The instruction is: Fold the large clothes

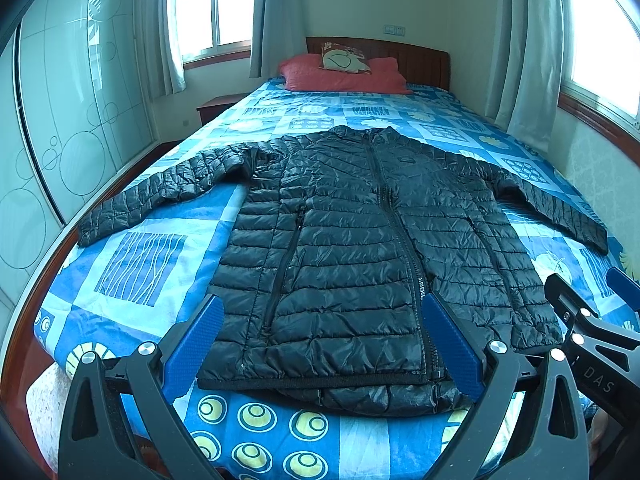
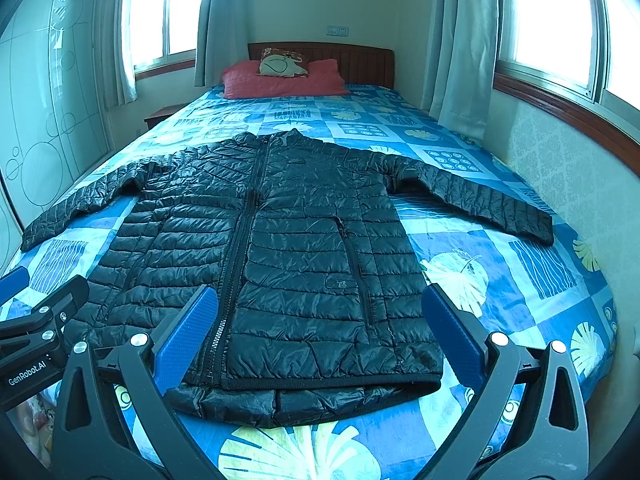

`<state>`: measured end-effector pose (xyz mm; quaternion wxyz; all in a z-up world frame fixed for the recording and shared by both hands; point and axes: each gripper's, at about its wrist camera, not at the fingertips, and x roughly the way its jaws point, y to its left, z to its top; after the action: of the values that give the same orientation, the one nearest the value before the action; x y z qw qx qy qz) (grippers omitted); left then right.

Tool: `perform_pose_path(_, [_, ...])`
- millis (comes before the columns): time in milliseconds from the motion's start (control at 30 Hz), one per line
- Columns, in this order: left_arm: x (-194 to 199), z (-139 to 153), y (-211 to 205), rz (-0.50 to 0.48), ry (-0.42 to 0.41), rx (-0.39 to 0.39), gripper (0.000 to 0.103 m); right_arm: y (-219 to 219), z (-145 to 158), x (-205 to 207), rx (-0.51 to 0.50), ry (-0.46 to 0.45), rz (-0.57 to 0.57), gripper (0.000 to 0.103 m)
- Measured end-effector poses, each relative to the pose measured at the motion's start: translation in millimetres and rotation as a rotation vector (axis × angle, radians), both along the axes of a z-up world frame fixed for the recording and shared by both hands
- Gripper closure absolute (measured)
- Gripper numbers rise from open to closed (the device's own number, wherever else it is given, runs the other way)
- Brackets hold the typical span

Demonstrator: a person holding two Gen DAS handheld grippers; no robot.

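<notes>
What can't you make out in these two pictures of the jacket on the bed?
- Jacket back panel: hidden in both views, it lies front up.
- Small chest logo and hem patch: too small to read.
- Near bed edge: blocked by the open left claw and, in the right wrist view, the open right claw.
- Nightstand: mostly behind the bed.
- Outside the windows: washed out by glare.

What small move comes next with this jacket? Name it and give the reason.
Probably take the left gripper out to the left sleeve and fold it across the chest. The jacket lies flat and zipped on the bed, both sleeves spread wide, nothing folded yet. Both grippers are open above the hem, holding nothing; the right gripper could mirror it.
</notes>
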<state>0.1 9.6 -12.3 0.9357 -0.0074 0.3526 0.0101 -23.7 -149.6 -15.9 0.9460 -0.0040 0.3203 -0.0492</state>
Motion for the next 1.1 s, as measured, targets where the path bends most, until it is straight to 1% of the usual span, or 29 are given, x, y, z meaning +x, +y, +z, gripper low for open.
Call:
perform_pose_path(367, [1,-3,0,0.001,0.009,-0.003,0.005,2,2,1,0.0,0.006,0.002,0.002])
perform_pose_path(633, [8,-9,0,-0.006,0.024,-0.009,0.005,2,-10,8,0.001,0.025,0.006,0.002])
perform_pose_path(800, [21,-21,4,-0.019,0.071,-0.015,0.005,-2,-21,18,0.021,0.056,0.009,0.002])
perform_pose_path(900, [36,-29,17,0.022,0.088,-0.017,0.005,-10,-29,28,0.042,0.073,0.01,0.002])
perform_pose_path(967, [50,-34,33,0.068,0.097,-0.024,0.005,-22,-34,37,0.07,0.073,0.002,0.002])
perform_pose_path(1000, [60,-36,45,0.098,0.098,-0.03,0.005,-26,-36,42,0.076,0.071,-0.008,0.002])
perform_pose_path(1100, [88,-47,78,0.177,0.114,-0.036,0.005,-58,-41,60,0.114,0.052,-0.069,0.003])
